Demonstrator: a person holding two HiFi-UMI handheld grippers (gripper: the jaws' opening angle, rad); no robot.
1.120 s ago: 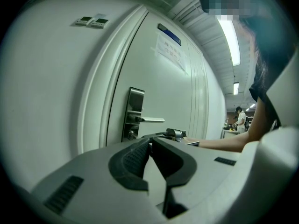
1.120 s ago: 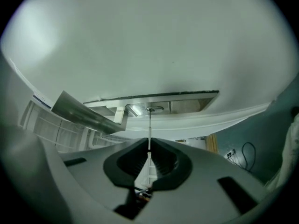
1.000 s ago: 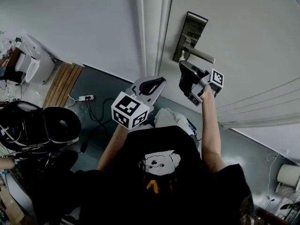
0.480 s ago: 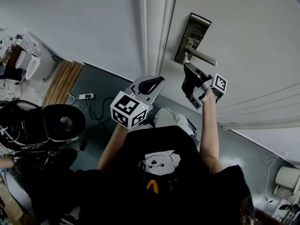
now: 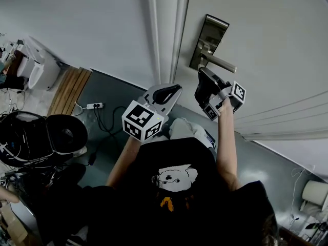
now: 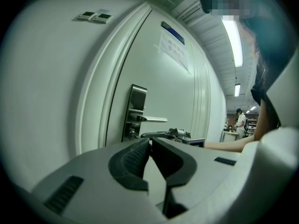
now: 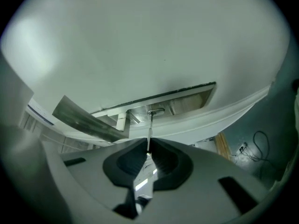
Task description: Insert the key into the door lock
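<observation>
- Head view: the right gripper [image 5: 205, 83] is raised just below the lock plate [image 5: 207, 37], under the handle [image 5: 221, 63], ready for insertion. The left gripper [image 5: 165, 93] waits left of the plate.
- Left gripper view: jaws closed together, empty. The notice [image 6: 174, 48] above the plate is too small to read.
- Right gripper view: jaws clamp the key [image 7: 149, 127], its tip meeting the plate's keyhole [image 7: 155, 111].

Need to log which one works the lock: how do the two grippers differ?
The white left gripper is shut empty; the right gripper is shut on a thin silver key. The left hangs short of the white door; the right's key meets its metal lock plate. Both are shut.
</observation>
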